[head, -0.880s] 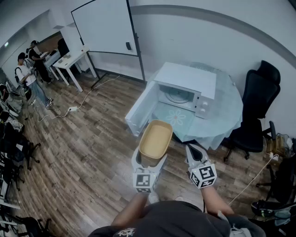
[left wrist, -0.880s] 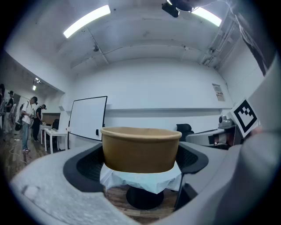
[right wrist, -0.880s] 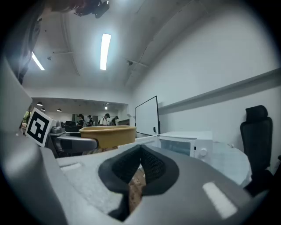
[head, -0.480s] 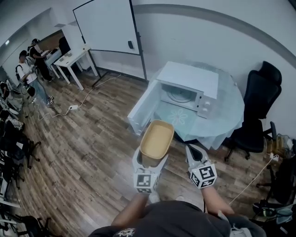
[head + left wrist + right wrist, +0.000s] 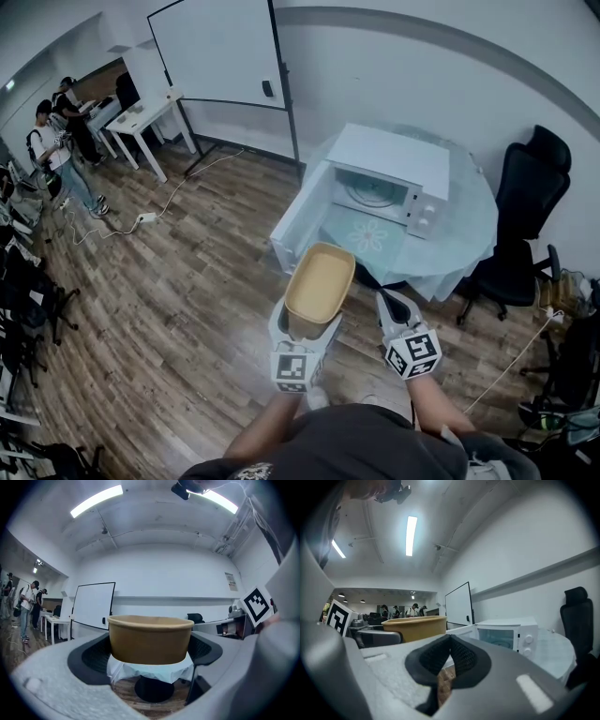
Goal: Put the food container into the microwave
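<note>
A tan paper food container (image 5: 319,290) is held upright and level in my left gripper (image 5: 306,325), whose jaws are shut on its sides (image 5: 150,639). It hangs over the wood floor, short of the table. The white microwave (image 5: 386,184) stands on the round table with its door (image 5: 302,217) swung open to the left and its cavity showing. My right gripper (image 5: 395,308) is beside the container on the right, its black pads (image 5: 450,660) pressed together and empty. The container (image 5: 415,626) and microwave (image 5: 506,633) also show in the right gripper view.
The round table (image 5: 469,225) carries a pale blue cloth. A black office chair (image 5: 525,211) stands to its right. A whiteboard (image 5: 217,56) on a stand and a white desk (image 5: 141,127) are at the back left, with people (image 5: 56,150) near them. Cables (image 5: 169,202) lie on the floor.
The table and microwave have shifted slightly right and nearer in the head view as I step forward. Both grippers keep their pose, the container still held.
</note>
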`<state>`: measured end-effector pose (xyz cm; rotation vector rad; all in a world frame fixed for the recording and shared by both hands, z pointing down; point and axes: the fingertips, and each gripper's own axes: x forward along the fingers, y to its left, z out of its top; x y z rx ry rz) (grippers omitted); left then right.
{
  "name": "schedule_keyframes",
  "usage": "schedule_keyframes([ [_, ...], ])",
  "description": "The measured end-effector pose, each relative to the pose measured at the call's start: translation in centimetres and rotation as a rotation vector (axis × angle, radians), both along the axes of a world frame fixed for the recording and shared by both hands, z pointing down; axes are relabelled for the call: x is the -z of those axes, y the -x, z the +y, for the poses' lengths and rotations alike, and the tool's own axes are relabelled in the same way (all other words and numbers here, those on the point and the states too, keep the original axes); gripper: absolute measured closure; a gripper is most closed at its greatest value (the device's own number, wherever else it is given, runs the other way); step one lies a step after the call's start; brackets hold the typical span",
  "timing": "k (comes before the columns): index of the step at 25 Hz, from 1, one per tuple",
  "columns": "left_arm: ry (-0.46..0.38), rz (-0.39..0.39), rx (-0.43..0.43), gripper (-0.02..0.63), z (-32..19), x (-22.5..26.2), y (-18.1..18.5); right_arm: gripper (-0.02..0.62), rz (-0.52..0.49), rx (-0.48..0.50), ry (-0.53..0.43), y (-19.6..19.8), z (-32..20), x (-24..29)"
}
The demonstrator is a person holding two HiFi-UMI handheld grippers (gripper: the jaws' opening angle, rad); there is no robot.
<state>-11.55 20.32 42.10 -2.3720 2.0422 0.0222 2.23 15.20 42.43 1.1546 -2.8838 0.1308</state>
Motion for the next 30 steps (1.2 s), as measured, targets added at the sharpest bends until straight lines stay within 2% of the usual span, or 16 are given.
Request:
schedule_keyframes([
  [8,-0.012,-0.004,-0.031,0.089,0.2,-0.2,3.1,0.594,-0.007,-0.026,0.008,3.1,0.8,-0.7],
  [16,-0.003,0.003,-0.054,0.089,-1.1,-0.8,3.4,0.594,-0.008,-0.047,0.015,3.5,-0.4,-1.1],
  [30,0.03,-0.002,-0.064,0.089,-9.4,-2.1,1.4,0.594,-0.016,-0.039,0.022,2.2,-9.1,-1.3],
])
